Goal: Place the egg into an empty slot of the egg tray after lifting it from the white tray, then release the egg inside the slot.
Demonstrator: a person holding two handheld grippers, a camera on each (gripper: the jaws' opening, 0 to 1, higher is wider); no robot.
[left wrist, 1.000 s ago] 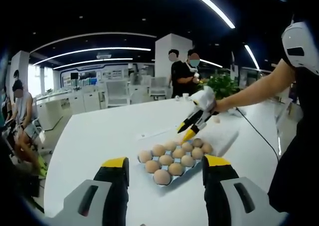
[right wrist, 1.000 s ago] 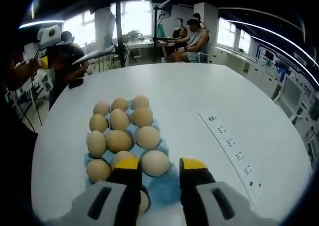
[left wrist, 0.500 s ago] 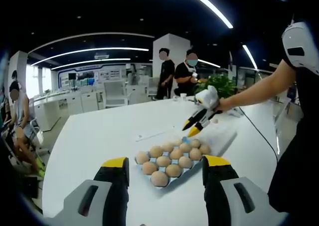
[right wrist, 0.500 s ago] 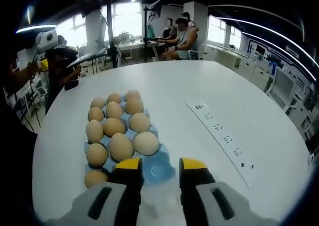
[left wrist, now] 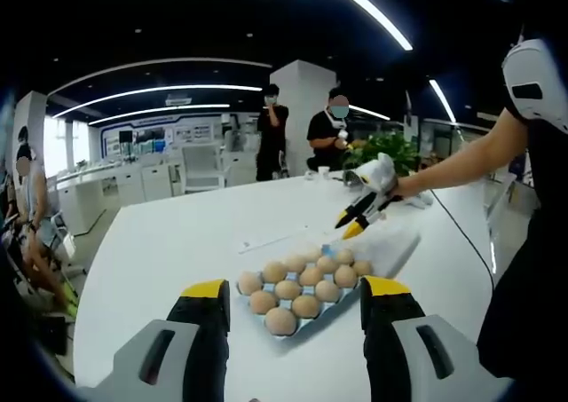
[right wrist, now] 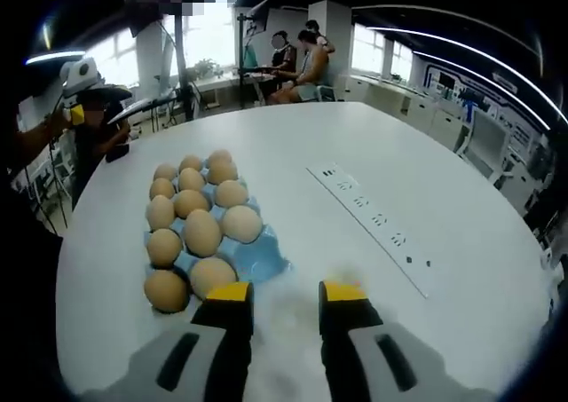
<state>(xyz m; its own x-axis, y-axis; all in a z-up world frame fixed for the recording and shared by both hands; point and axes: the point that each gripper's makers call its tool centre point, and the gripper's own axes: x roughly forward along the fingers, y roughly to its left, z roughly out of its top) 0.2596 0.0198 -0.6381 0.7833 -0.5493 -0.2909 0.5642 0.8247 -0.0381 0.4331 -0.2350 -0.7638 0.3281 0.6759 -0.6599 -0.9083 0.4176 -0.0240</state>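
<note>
Hovering above the round white table (right wrist: pixel 355 153), the right gripper (right wrist: pixel 286 297) is holding its two yellow-tipped jaws spread apart with nothing between them. Just beyond the tips, the blue egg tray (right wrist: pixel 266 258) is carrying eleven eggs (right wrist: pixel 202 232), with an empty slot showing at its near right corner. A white power strip (right wrist: pixel 377 220) is lying to the right of the tray. In the left gripper view, the left gripper (left wrist: pixel 293 291) is also standing spread and empty, facing the same egg tray (left wrist: pixel 330 306) from the far side.
</note>
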